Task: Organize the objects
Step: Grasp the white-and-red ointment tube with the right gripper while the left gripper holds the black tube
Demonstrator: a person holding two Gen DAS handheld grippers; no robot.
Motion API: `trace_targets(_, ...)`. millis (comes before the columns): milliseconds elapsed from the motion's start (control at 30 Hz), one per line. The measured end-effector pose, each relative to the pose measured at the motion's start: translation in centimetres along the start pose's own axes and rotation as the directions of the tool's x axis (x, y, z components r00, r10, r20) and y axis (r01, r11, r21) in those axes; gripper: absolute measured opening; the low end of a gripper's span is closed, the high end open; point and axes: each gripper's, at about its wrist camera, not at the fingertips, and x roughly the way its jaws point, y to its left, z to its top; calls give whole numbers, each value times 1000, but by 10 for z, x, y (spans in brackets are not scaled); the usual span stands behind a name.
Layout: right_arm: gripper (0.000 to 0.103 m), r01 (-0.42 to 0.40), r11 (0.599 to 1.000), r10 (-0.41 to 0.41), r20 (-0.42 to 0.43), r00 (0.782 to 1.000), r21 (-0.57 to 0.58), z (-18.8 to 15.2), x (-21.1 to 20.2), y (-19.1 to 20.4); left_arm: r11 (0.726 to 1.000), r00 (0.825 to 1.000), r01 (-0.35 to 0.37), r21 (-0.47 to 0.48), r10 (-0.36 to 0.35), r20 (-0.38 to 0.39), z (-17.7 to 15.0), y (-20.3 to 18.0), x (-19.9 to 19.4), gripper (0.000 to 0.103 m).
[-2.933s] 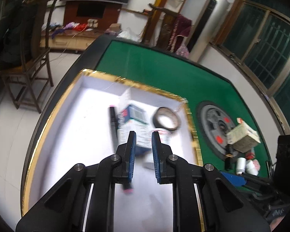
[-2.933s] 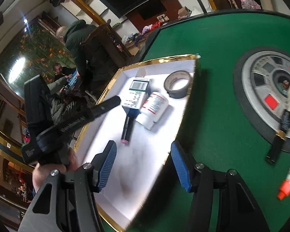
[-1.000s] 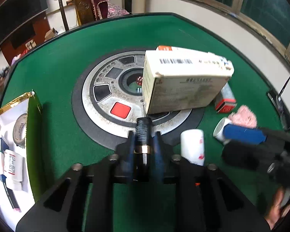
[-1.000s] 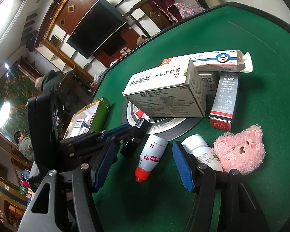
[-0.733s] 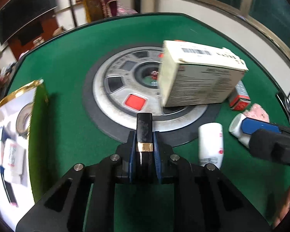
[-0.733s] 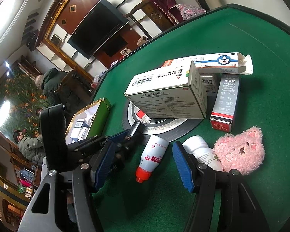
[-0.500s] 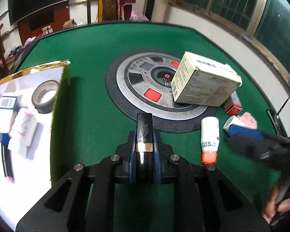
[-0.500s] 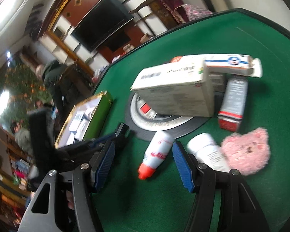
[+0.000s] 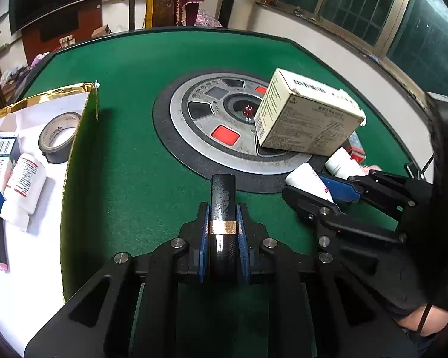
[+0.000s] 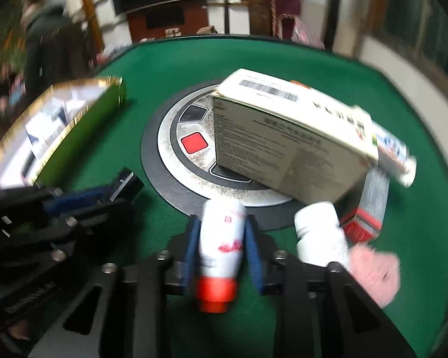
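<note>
Presently holding, in the left claw [image 9: 222, 212], a black tube with a gold band [image 9: 223, 191]. Pads clenched on its sides right at the band, far end poking out ahead of the tips, above the green desk [image 9: 134, 179]. Looks rigid, smooth and light. Likely slick under the pads, so best kept gripped across the middle as now, not nearer either end. Judged safe from crushing.

In the right claw [image 10: 222, 223], having just been closing the jaws, now grasping a white squeeze bottle with a red cap [image 10: 221, 247]. Body between the pads, cap back toward the claw's base, bottom pointing ahead. Too blurred to tell whether lifted off the desk or resting on it. Probably thin plastic, light and a little yielding. Squeeze only enough to stop slipping, and keep hold on the round body, not on the shoulder by the cap.

Ahead and to the left of the left claw: a gold-rimmed box [image 9: 83, 137], already containing a tape roll [image 9: 58, 137] and other small items. Seems the place for both held things.

Just right of the right claw: a white pill bottle [image 10: 319, 232], beside a pink plush [image 10: 376, 271]. Ahead of it: a large medicine carton [image 10: 283, 149], probably light but bulky, better taken across its thin side.
</note>
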Motion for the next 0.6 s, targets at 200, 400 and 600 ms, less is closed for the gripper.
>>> trace_targets(200,26,-21,1000,21,23,1000,-7,-3,-3,-7,1000,1000,-26,12,26,-3,0,-1,5,17)
trace_targets(400,26,-20,1000,21,29,999,-8,-9,-4,-7,997,998,-64,43,63,23,-4,-6,4,17)
trace_targets(600,27,-61,998,61,39,997,7,-9,-3,-7,993,995,-95,65,93,43,-7,-12,6,17)
